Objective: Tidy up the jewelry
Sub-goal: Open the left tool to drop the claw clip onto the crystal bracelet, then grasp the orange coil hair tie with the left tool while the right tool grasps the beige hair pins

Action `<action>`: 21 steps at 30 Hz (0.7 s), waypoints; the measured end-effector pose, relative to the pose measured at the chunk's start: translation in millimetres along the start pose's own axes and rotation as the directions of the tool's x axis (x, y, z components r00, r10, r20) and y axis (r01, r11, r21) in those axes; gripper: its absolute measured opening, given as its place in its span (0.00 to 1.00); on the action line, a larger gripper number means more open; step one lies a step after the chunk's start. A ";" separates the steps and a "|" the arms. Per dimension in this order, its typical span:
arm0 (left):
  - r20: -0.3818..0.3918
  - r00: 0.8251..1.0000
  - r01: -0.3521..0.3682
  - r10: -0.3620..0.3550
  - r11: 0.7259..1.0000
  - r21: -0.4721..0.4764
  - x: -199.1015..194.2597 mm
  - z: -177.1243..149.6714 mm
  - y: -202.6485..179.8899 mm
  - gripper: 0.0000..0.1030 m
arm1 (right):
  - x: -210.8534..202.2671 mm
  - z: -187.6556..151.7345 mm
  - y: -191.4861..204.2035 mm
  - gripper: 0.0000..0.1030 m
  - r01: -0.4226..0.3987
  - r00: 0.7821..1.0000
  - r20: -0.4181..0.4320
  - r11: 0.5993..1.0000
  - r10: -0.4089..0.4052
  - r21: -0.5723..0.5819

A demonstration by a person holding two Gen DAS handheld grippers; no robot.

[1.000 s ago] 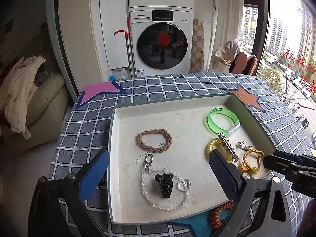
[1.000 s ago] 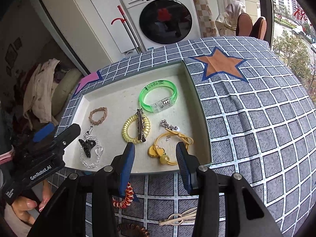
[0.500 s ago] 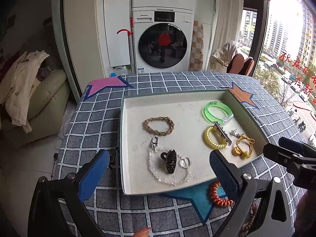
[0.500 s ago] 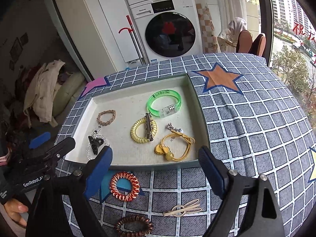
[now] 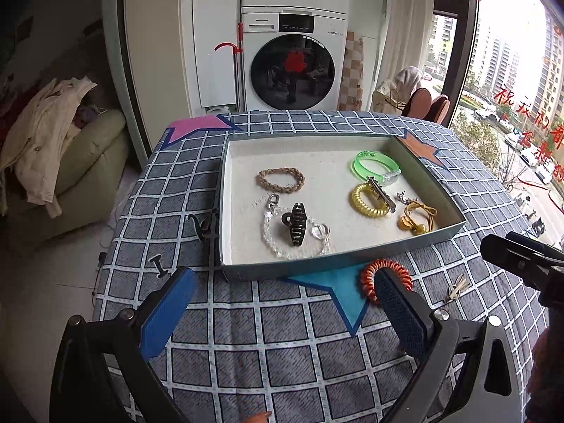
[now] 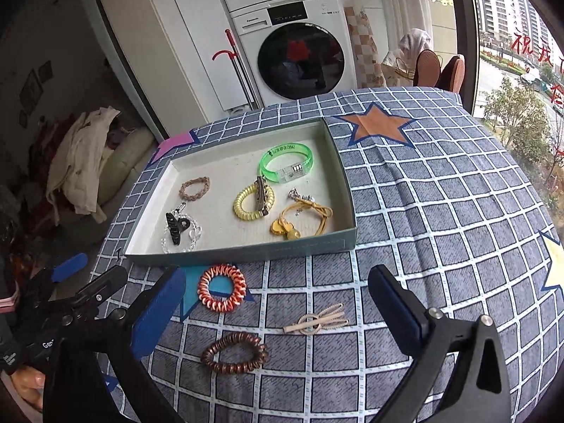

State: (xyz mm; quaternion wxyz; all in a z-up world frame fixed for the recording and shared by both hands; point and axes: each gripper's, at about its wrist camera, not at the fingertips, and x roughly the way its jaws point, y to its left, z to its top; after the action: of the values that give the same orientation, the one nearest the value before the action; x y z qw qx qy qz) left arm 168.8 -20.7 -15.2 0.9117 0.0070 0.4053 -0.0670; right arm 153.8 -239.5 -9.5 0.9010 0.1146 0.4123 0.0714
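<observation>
Now, through my left wrist camera, my left claw (image 5: 278, 313) hangs released over the near edge of the desk (image 5: 246, 331), its blue pads spread wide with nothing between them. Beyond it sits a shallow tray (image 5: 328, 264) on the checked cloth. Inside the tray I see a braided tan bracelet (image 5: 281, 179) at the back left, a clear bead bracelet (image 5: 278, 238) in front of it with a black hair claw clip (image 5: 297, 224) lying on top, a green bangle (image 5: 375, 166) at the back right, a yellow coil hair tie (image 5: 368, 201) with a metal clip (image 5: 380, 190) across it, and a yellow cord charm (image 5: 417, 218) in the near right corner. An orange coil hair tie (image 5: 386, 275) lies on the desk just outside the tray's front wall, partly behind my right pad. Through my right wrist camera, my right claw (image 6: 276, 306) is also released; its jaws have just been opening, and they stand wide with nothing gripped. Between the pads, on the desk, lie the orange coil hair tie (image 6: 221, 293), a brown coil hair tie (image 6: 234, 352) nearer to me, and a beige hair tie (image 6: 317, 321) to its right. All three rest outside the tray (image 6: 246, 250), near its front wall. The other gripper shows at the left edge, held in a hand (image 6: 28, 382).
</observation>
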 end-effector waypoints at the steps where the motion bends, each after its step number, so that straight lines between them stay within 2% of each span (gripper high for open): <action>1: -0.003 1.000 -0.003 0.003 1.000 -0.002 -0.2 -3.5 -0.1 1.00 | -1.5 -3.4 -1.6 1.00 -0.009 1.000 -0.014 1.000 0.009 0.002; 3: -0.021 1.000 -0.007 0.007 1.000 -0.009 0.4 -12.8 0.0 1.00 | -4.2 -11.4 -5.0 1.00 -0.015 0.999 -0.040 1.000 0.015 0.003; 7: -0.085 0.995 0.048 -0.050 0.999 -0.019 5.2 -28.9 -3.3 1.00 | -6.7 -28.4 -12.1 1.00 -0.015 0.996 -0.086 1.000 0.016 0.010; 12: -0.126 0.991 0.051 -0.055 0.998 -0.037 9.3 -41.3 -9.2 1.00 | -5.1 -45.0 -23.2 1.00 0.014 0.991 -0.130 1.000 -0.011 0.023; 15: -0.138 0.989 0.044 -0.050 0.998 -0.044 12.5 -41.5 -11.0 1.00 | -4.5 -50.4 -29.4 1.00 0.028 0.989 -0.143 0.999 -0.023 0.035; 21: -0.186 0.979 0.060 -0.081 0.991 -0.119 25.5 -39.2 -10.0 1.00 | -3.0 -55.2 -32.3 1.00 0.039 0.988 -0.153 0.999 -0.035 0.019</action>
State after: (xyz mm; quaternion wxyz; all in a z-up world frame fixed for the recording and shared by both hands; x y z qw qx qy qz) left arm 155.5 -30.9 -60.0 0.8647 -0.0525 0.4939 -0.0753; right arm 111.1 -263.1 -50.9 0.8667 0.1109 0.4828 0.0588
